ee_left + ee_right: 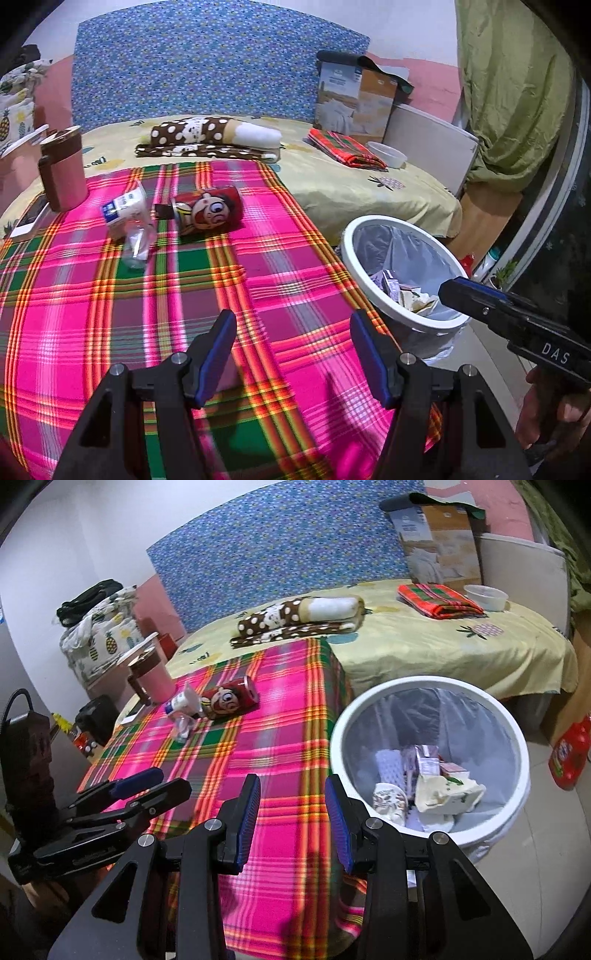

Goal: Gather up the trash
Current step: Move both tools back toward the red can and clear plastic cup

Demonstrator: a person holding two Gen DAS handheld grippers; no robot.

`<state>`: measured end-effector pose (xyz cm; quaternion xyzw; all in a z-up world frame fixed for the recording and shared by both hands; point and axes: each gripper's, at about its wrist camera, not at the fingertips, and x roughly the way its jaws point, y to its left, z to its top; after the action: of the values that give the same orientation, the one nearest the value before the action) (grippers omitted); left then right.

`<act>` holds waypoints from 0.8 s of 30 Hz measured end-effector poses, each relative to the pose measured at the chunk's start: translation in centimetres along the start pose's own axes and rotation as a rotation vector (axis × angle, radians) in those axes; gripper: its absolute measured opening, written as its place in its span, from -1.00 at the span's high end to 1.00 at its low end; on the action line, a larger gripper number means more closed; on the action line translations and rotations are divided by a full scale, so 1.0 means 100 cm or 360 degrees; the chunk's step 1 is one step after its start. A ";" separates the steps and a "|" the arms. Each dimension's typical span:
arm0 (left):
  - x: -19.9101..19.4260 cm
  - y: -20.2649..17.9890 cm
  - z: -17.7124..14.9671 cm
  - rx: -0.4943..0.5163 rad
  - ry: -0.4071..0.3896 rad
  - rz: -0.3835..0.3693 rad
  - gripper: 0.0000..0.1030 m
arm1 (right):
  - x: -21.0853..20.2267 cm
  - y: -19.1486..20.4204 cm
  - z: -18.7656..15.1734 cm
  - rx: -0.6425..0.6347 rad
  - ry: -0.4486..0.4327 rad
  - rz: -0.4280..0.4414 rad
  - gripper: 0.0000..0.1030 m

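Left wrist view: the left gripper (pixel 293 350) is hovering with jaws apart and empty over the plaid cloth (pixel 280 258). The red can (pixel 210 214) and, apparently, a crumpled plastic bottle (pixel 129 218) are lying left of the trash bin (pixel 354 273).

Right wrist view: the right gripper (pixel 291 823) is standing partly open, empty, just left of the trash bin (pixel 519 775), which is holding cartons.

Home bedroom — bed (pixel 369 184), headboard (pixel 207 66)

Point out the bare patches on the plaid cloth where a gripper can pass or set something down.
Free: the near half of the plaid cloth, from the red can down to the left gripper, and the strip along its edge beside the white bin. Crowded: the far left corner, where the can, crumpled plastic bottle and pink tumbler cluster.
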<state>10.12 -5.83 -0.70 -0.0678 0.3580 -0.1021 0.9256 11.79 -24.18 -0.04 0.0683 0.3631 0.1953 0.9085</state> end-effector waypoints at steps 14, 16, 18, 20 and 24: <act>-0.016 0.034 -0.006 -0.0072 -0.0043 0.0134 -0.28 | 0.014 0.026 0.002 -0.0080 0.0004 0.0099 0.19; -0.017 0.040 -0.007 -0.0086 -0.0047 0.0156 -0.28 | 0.017 0.029 0.003 -0.0091 0.0014 0.0118 0.19; -0.018 0.048 -0.006 -0.0107 -0.0050 0.0175 -0.28 | 0.022 0.032 0.003 -0.0102 0.0029 0.0129 0.19; -0.019 0.056 -0.005 -0.0125 -0.0056 0.0194 -0.28 | 0.026 0.035 0.004 -0.0113 0.0046 0.0143 0.19; -0.019 0.073 -0.003 -0.0162 -0.0055 0.0239 -0.28 | 0.033 0.042 0.007 -0.0144 0.0065 0.0173 0.18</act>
<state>9.60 1.68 -1.17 -0.0895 0.3508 -0.0129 0.9321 13.13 -18.97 -0.48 0.0429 0.3682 0.2617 0.8911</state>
